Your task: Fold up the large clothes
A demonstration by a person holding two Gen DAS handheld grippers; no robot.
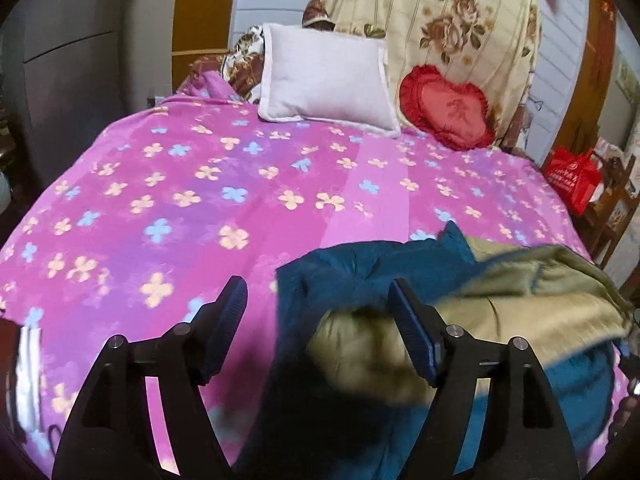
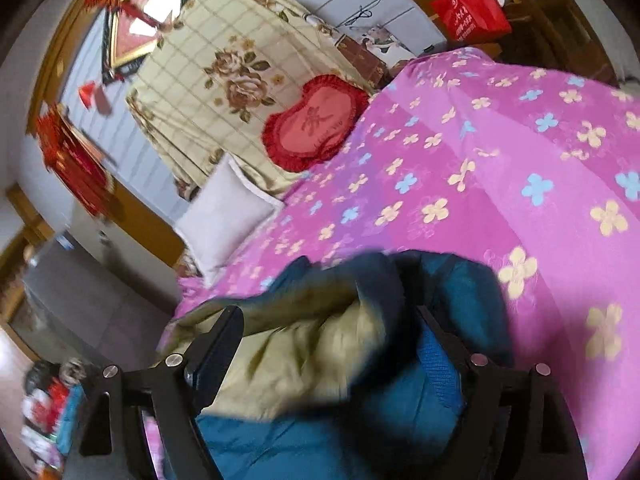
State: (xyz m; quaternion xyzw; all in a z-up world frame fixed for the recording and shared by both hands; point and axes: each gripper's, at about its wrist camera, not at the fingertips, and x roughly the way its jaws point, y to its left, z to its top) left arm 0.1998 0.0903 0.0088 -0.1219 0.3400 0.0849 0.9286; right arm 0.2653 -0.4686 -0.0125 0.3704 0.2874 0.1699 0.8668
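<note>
The jacket, a teal padded garment with an olive-tan lining, lies in a rumpled heap at the near edge of the bed, toward the right side as the left wrist camera sees it. Judging by how it lies, the folding has hardly begun: the lining is turned outward in places, the shell is bunched over itself, no straight edge or flat panel shows, and spreading it out, squaring it and making the folds all seem left to do. The fabric looks thick, soft and slippery, likely to slump instead of holding a crease; blur hides sleeves, collar and any zipper. The left gripper has its fingers spread wide, one over the bare sheet and the other at the heap's near edge, with cloth in the gap but nothing pinched. The right gripper is also spread wide, and a fold of the jacket bulges between its fingers; whether the cloth touches either pad I cannot tell. Farther up the pink flowered bed stand a pale pillow and a red heart cushion against a floral quilt, well apart from the jacket, and a red bag sits beyond the bed's far side.
</note>
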